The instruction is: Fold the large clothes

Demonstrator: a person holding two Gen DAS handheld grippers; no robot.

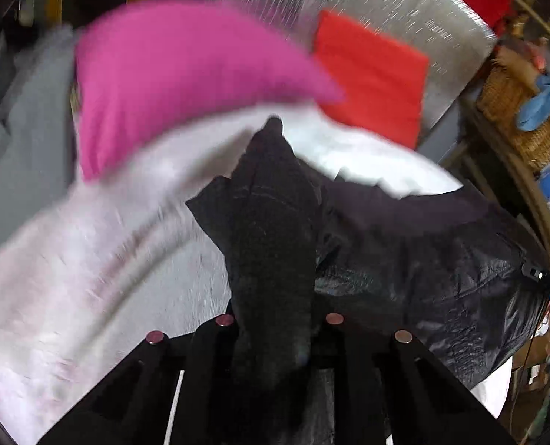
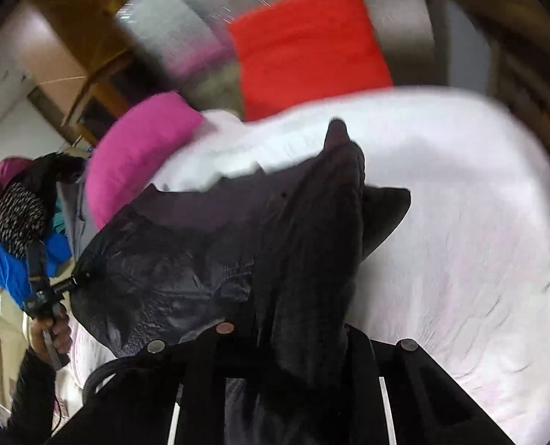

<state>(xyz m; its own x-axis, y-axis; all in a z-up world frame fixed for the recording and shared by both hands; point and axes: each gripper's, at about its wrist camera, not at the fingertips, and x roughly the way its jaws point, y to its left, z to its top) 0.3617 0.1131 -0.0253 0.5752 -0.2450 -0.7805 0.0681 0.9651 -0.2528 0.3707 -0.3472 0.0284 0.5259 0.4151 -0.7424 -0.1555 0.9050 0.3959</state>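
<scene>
Left wrist view, wicker basket (image 1: 504,100) holding blue cloth (image 1: 545,100)

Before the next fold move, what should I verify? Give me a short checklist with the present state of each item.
1. Left gripper shut on the black garment: ok.
2. Right gripper shut on the same garment: ok.
3. Garment spans between both grippers: ok.
4. Garment hangs flat, without bunching: not ok, it is crumpled at each gripper.
5. White sheet bare below for laying down: ok.
6. Lower hem free of the pink pillow: cannot tell.
</scene>
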